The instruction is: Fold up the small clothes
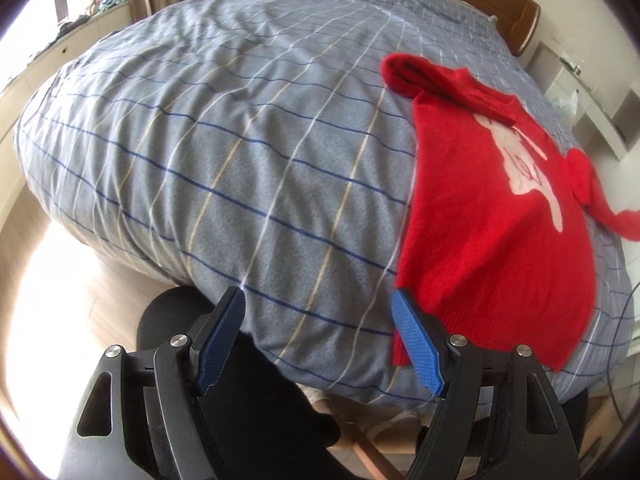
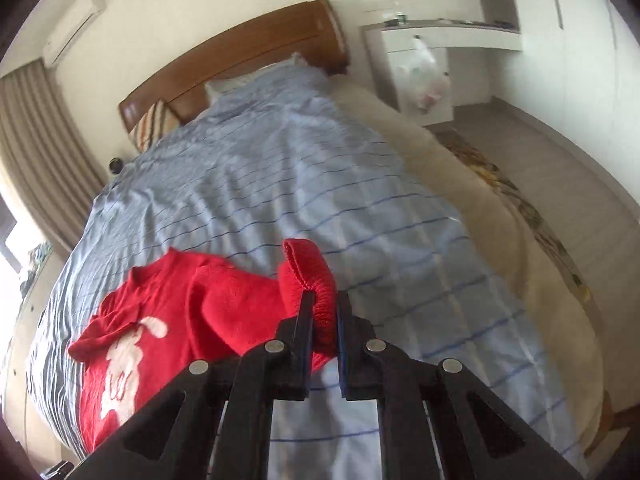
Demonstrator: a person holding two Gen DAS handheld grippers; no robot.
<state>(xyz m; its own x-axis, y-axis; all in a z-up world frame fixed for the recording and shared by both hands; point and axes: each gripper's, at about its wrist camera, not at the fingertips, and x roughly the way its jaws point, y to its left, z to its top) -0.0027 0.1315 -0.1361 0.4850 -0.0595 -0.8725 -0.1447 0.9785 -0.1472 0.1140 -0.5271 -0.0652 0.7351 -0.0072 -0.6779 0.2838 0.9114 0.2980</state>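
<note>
A small red sweater (image 1: pixel 496 216) with a white cartoon figure lies face up on the blue checked bedcover (image 1: pixel 240 152). Its far sleeve is folded across the chest. My left gripper (image 1: pixel 320 320) is open and empty, just left of the sweater's hem near the bed's front edge. My right gripper (image 2: pixel 324 304) is shut on the cuff of the sweater's (image 2: pixel 160 320) other sleeve (image 2: pixel 308 276) and holds it lifted above the bedcover (image 2: pixel 320 184).
A wooden headboard (image 2: pixel 240 52) and pillows stand at the far end of the bed. A white desk (image 2: pixel 440 36) with a hanging plastic bag is to the right. A beige blanket (image 2: pixel 500 240) runs along the bed's right side. Wooden floor lies below the left gripper.
</note>
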